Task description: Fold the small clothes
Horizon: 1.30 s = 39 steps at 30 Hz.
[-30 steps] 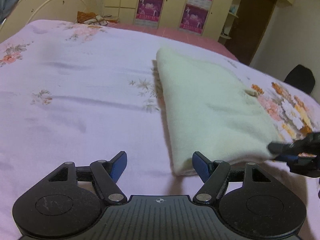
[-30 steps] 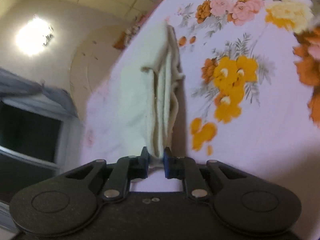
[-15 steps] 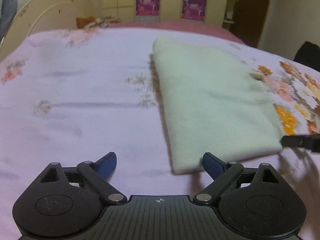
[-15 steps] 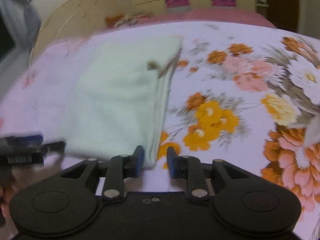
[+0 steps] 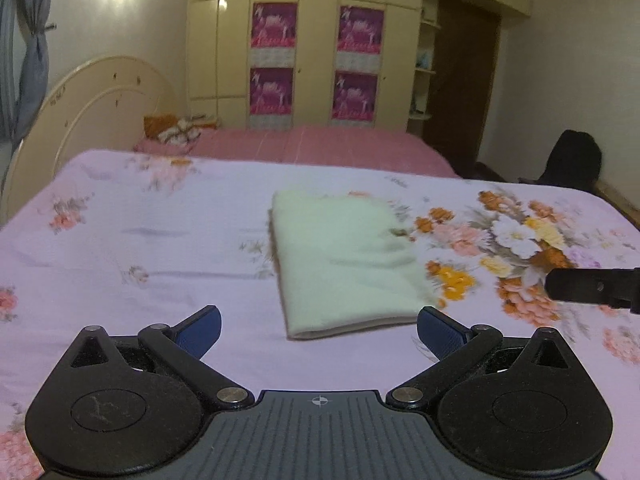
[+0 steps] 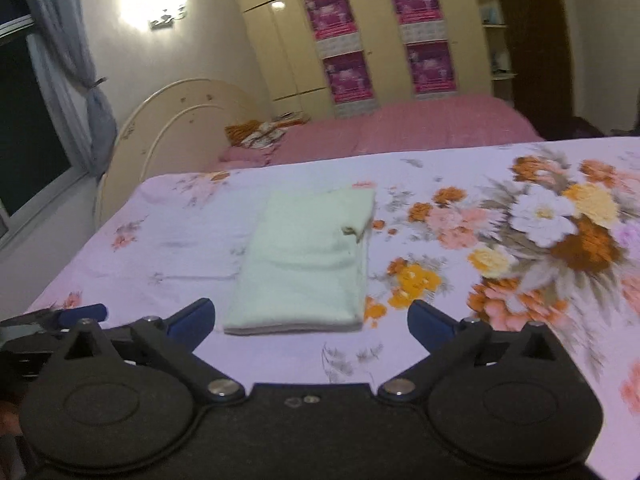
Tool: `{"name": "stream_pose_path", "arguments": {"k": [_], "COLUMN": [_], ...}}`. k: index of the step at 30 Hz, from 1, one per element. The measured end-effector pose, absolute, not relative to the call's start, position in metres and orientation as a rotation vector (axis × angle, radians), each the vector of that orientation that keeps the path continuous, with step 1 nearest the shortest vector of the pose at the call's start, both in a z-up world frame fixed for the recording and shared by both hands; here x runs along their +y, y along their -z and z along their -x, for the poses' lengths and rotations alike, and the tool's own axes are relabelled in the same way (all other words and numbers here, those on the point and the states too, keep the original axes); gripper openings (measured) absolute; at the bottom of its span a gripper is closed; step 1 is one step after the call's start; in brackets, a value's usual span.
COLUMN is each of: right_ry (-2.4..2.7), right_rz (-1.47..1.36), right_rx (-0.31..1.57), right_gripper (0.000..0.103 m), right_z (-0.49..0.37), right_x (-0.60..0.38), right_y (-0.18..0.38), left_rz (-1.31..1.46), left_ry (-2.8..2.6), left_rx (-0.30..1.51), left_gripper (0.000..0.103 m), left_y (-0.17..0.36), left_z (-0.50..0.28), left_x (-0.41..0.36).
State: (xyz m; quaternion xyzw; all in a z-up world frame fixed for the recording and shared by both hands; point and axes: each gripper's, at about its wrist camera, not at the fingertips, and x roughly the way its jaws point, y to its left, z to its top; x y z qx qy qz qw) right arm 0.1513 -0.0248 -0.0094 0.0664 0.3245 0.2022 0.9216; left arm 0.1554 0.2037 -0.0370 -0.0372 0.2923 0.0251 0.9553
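A bed (image 5: pixel 168 248) with a pale pink flowered sheet fills the foreground. Behind it stand a second pink bed (image 5: pixel 320 148), a cream headboard (image 5: pixel 92 108), a wardrobe (image 5: pixel 312 52) with purple posters, and a grey curtain (image 6: pixel 68 60).

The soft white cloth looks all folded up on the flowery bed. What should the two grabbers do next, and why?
Probably just back away and leave it. The white cloth lies as a neat folded rectangle on the floral bedsheet, and both the left gripper and right gripper are wide open, holding nothing and clear of it.
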Motion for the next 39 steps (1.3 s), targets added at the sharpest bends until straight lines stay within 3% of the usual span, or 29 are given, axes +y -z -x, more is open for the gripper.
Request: {"name": "stream_pose_path", "arguments": {"k": [15,39], "right_ry": [-0.363,-0.358], "right_rz": [-0.107,-0.066], "right_rx": [0.576,0.553], "right_gripper": [0.102,0.102], "right_z": [-0.082,-0.077], "right_x": [-0.035,-0.023], "right_y": [-0.016,-0.018], "left_rz": [0.042,0.055], "left_ry": [-0.005,-0.021], "left_rx": [0.526,0.491], "left_gripper": [0.103,0.103], "left_y": [0.017,0.012], "left_z": [-0.092,-0.090], "left_x": [0.179,0.185]}}
